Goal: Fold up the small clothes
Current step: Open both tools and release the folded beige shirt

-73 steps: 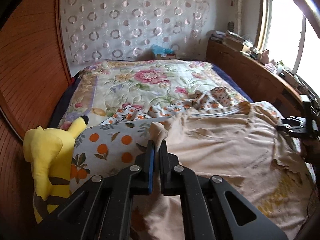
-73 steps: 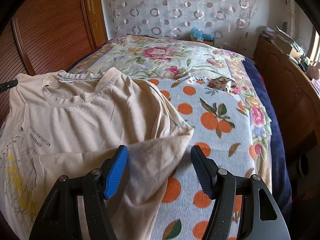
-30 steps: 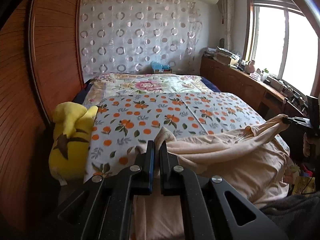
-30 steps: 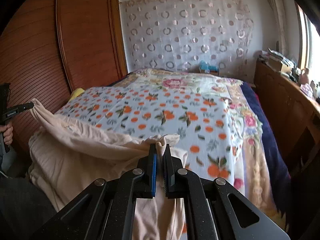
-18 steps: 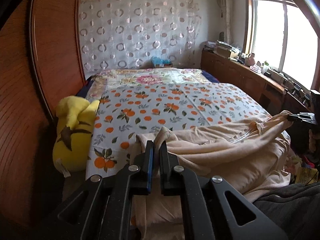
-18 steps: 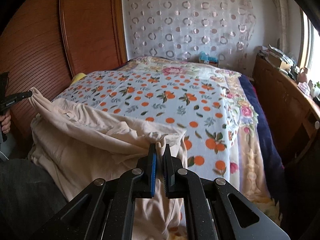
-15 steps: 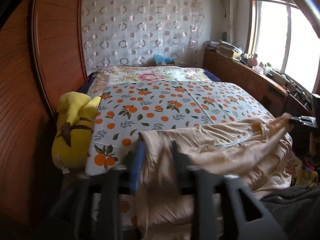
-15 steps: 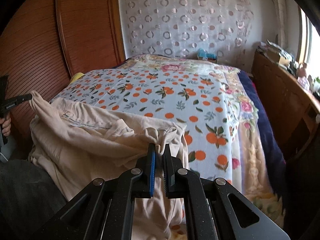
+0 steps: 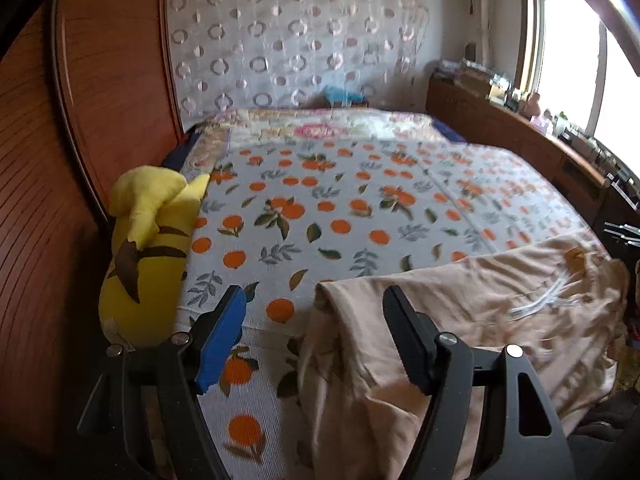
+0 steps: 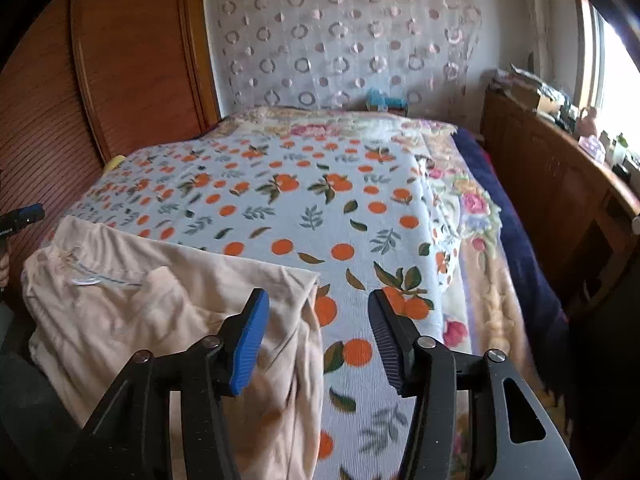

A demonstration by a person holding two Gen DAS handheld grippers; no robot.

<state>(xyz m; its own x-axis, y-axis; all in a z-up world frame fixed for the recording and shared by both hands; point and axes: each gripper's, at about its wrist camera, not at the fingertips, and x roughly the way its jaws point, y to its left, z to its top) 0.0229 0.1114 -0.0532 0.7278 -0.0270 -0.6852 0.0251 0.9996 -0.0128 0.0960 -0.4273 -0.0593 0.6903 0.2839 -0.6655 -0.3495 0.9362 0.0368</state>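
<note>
A beige T-shirt lies folded over at the near edge of the bed and hangs partly over the front; it also shows in the right wrist view. My left gripper is open and empty, just above the shirt's left corner. My right gripper is open and empty, just above the shirt's right corner. The left gripper's tip shows at the far left of the right wrist view.
The bed carries an orange-print blanket over a floral quilt. A yellow plush toy lies at the bed's left edge by the wooden wardrobe. A wooden cabinet runs along the right side.
Both grippers held the shirt's corners shut a second ago and have opened. The shirt dropped onto the bed's near edge.
</note>
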